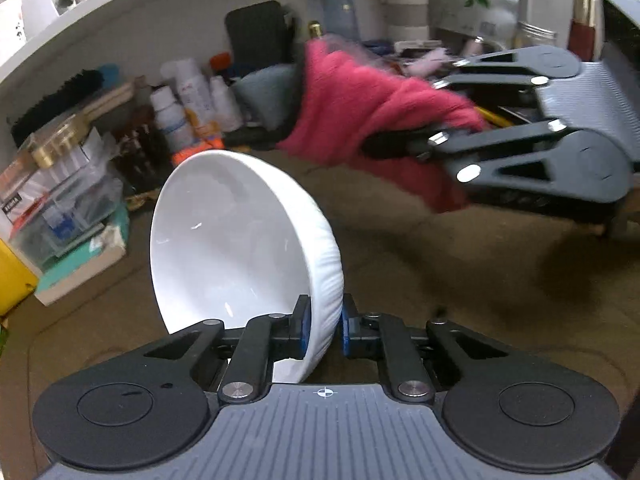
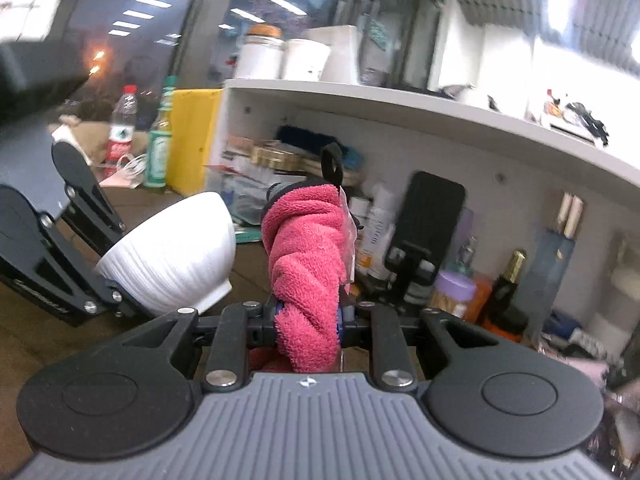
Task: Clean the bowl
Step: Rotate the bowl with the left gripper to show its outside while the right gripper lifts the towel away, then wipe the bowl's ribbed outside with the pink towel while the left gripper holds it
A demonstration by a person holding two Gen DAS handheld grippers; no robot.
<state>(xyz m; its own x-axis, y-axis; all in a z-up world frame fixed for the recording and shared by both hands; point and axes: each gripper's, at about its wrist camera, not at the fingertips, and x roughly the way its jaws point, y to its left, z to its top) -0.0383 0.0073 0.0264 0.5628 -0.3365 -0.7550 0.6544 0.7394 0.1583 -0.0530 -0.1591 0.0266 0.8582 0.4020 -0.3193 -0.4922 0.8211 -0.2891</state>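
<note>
The wall of a white bowl (image 1: 244, 240) is pinched between the blue pads of the left gripper (image 1: 323, 330), one pad inside the bowl and one outside, so the jaws are closed tight on the rim. The bowl is held tipped on its side just ahead of that gripper, its opening turned to the left and its ribbed outside to the right, above a brown table (image 1: 440, 272).

Beyond the bowl and to the right, the right gripper (image 1: 384, 146) is seen reaching in from the side, with a pink cloth (image 1: 360, 108) bunched between its jaws. In the right wrist view the jaws of the right gripper (image 2: 308, 320) are closed on the folded cloth (image 2: 306, 256), which stands up straight ahead of the fingers. The bowl (image 2: 176, 256) is seen to the left of the cloth, close beside it but apart, held by the left gripper (image 2: 120, 308) from the lower left.

Farther off, bottles (image 1: 188, 108) and boxes (image 1: 60, 200) are crowded under a white shelf (image 2: 400, 108) at the back of the table.
</note>
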